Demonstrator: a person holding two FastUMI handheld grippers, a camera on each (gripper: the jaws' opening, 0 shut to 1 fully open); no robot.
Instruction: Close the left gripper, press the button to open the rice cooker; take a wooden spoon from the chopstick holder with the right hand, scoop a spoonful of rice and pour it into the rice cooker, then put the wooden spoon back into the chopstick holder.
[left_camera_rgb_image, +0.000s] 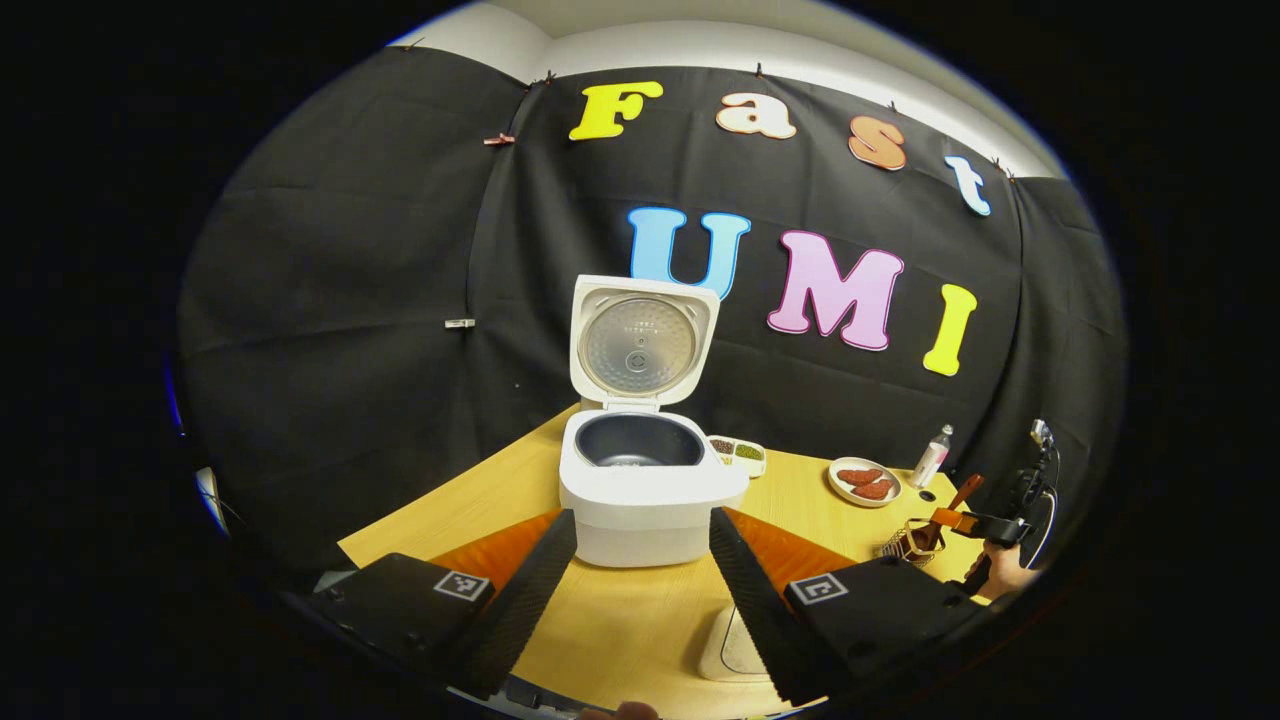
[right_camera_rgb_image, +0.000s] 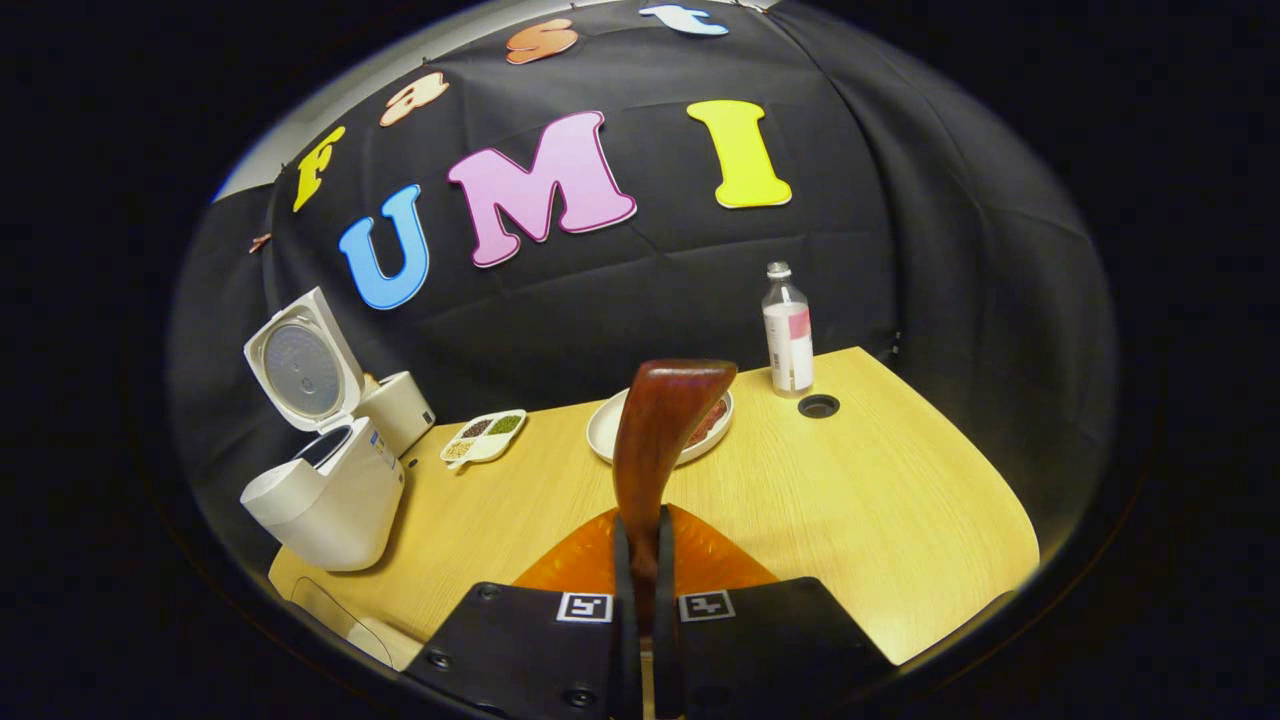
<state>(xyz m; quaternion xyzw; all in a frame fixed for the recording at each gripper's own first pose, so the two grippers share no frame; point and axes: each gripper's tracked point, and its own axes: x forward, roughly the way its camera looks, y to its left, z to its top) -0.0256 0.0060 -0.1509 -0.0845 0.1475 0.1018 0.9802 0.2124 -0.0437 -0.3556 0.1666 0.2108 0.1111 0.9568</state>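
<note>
One wooden spoon (right_camera_rgb_image: 660, 440) stands clamped between the two fingers of the right gripper (right_camera_rgb_image: 643, 560) in the right gripper view, its handle pinched low and its bowl rising upright above them, in front of a white plate (right_camera_rgb_image: 610, 425) set near the far edge of the table (right_camera_rgb_image: 900, 500); in the left gripper view the same gripper (left_camera_rgb_image: 985, 525) shows far off at the right, held by a hand (left_camera_rgb_image: 1010, 578) just above the wire chopstick holder (left_camera_rgb_image: 910, 545); the rice cooker (left_camera_rgb_image: 645, 490) stands at the middle of the table with its lid (left_camera_rgb_image: 640, 340) swung up and back, the dark inner pot (left_camera_rgb_image: 638, 440) open to view; the left gripper (left_camera_rgb_image: 640, 560) has its fingers spread wide apart, one on each side of the cooker's front without touching it; a small divided dish of grains (left_camera_rgb_image: 740, 453) lies just beside the cooker at its right rear; the plate of reddish food (left_camera_rgb_image: 865, 482) sits farther right, and a clear bottle (right_camera_rgb_image: 788, 335) stands near the back edge next to a round hole (right_camera_rgb_image: 818, 405) in the tabletop; bare wood runs broad between cooker and plate and along the near right edge; a white pad (left_camera_rgb_image: 730, 650) lies flat at the near edge.
</note>
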